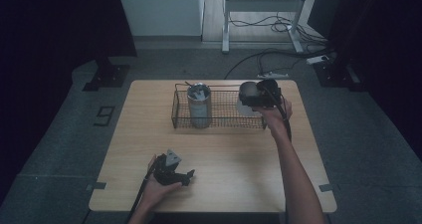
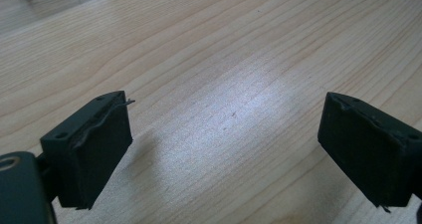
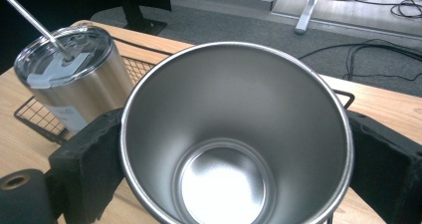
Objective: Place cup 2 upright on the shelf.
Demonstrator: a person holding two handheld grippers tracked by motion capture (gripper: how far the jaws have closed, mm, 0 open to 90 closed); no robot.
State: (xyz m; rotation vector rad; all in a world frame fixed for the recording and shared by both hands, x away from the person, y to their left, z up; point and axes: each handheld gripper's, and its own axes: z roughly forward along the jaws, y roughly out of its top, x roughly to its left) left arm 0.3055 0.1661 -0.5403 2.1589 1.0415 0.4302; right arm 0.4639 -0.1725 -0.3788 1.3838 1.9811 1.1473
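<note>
Clamping a smooth steel cup (image 3: 234, 134), right gripper (image 3: 234, 154) hangs over wire basket (image 1: 224, 115); left gripper (image 2: 224, 144) gapes empty above grained wood table (image 2: 224, 50).

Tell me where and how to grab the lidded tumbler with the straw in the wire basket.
Grip the lidded tumbler across its upper body just below the lid, jaws level, probably coming from the near side over the wire basket wall. It stands upright, and the straw and lid block a grip from above, while the basket wall covers its lower part.
</note>
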